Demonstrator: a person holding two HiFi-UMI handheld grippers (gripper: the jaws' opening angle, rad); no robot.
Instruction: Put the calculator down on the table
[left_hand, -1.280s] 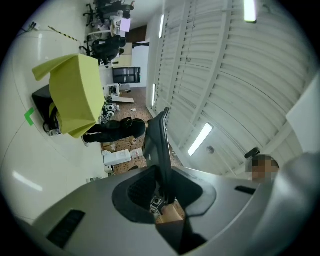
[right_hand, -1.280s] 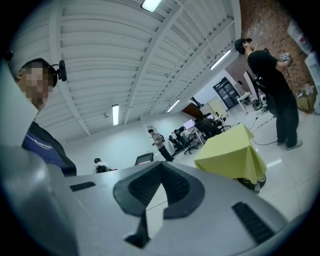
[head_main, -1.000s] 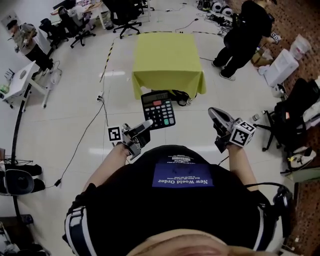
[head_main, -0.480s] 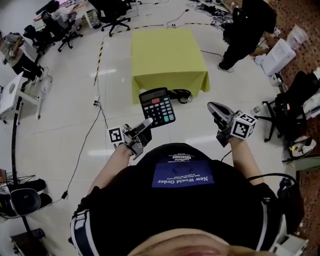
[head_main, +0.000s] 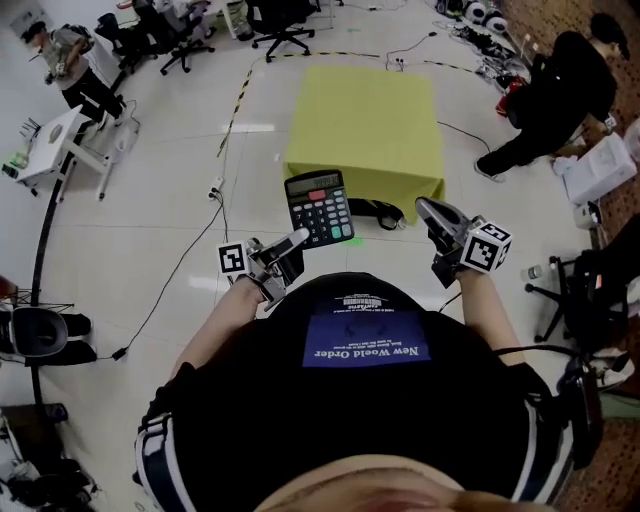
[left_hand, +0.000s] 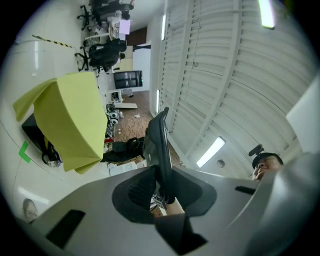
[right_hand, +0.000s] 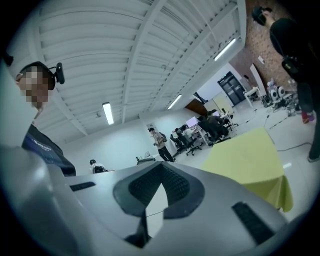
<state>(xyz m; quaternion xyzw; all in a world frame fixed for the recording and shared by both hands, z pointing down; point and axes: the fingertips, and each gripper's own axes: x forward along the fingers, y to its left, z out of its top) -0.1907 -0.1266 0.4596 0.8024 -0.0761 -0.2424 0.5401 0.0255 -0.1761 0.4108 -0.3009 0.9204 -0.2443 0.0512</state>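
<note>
- An open-plan lab or office hall: glossy white floor (head_main: 130, 220) with loose cables (head_main: 167, 285) and striped tape (head_main: 238, 100).
- Rolling office chairs (head_main: 282, 22), ceiling strip lights (right_hand: 107, 113).
- A yellow-covered surface (head_main: 365, 115) mid-floor.

The black desk calculator (head_main: 320, 207) hangs in the air just above the middle of the head view. It is tilted, with its keys, one red key and grey display facing up, and its lower edge is pinched in the left gripper (head_main: 296, 241). In the left gripper view it stands edge-on at centre (left_hand: 159, 145). The table (head_main: 365, 120), draped in yellow-green cloth, stands beyond it at upper centre.
</note>
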